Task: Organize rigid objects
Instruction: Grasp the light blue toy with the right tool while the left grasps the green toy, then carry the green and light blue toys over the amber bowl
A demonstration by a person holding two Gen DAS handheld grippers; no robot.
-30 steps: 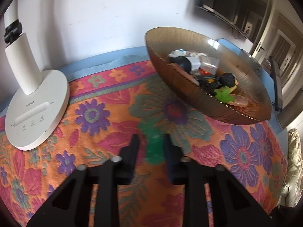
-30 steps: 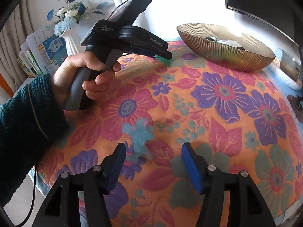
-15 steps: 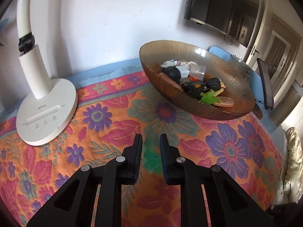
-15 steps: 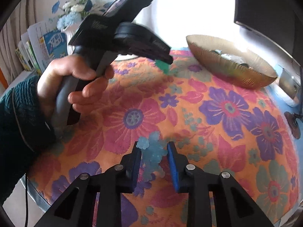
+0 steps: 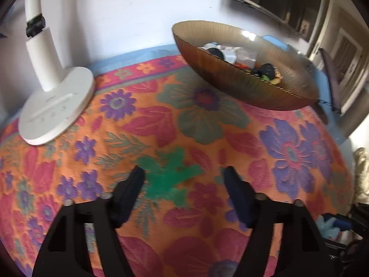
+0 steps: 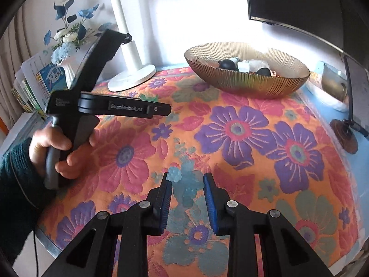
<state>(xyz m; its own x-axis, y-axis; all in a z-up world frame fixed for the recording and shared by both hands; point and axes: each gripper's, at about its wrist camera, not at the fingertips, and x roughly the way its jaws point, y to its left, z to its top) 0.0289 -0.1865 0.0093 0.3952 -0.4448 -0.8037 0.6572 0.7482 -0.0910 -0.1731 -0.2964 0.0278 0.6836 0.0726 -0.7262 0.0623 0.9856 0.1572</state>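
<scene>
A green translucent toy (image 5: 169, 176) lies on the flowered cloth between the fingers of my left gripper (image 5: 184, 184), which is open around it. My right gripper (image 6: 187, 188) is shut on a pale blue translucent toy (image 6: 188, 182) and holds it low over the cloth. A ribbed amber glass bowl (image 5: 233, 82) with several small toys in it stands at the back right; it also shows in the right wrist view (image 6: 249, 82). The left gripper's body (image 6: 110, 108) and the hand that holds it show in the right wrist view.
A white desk lamp base (image 5: 55, 108) stands at the back left, near the wall. A vase of blue flowers (image 6: 66, 39) and stacked books (image 6: 34, 85) are beyond the table's left edge. A dark lamp foot (image 6: 344, 133) sits at the right.
My left gripper has opened and the green toy now lies on the cloth between its fingers. My right gripper closed on the pale blue toy.
</scene>
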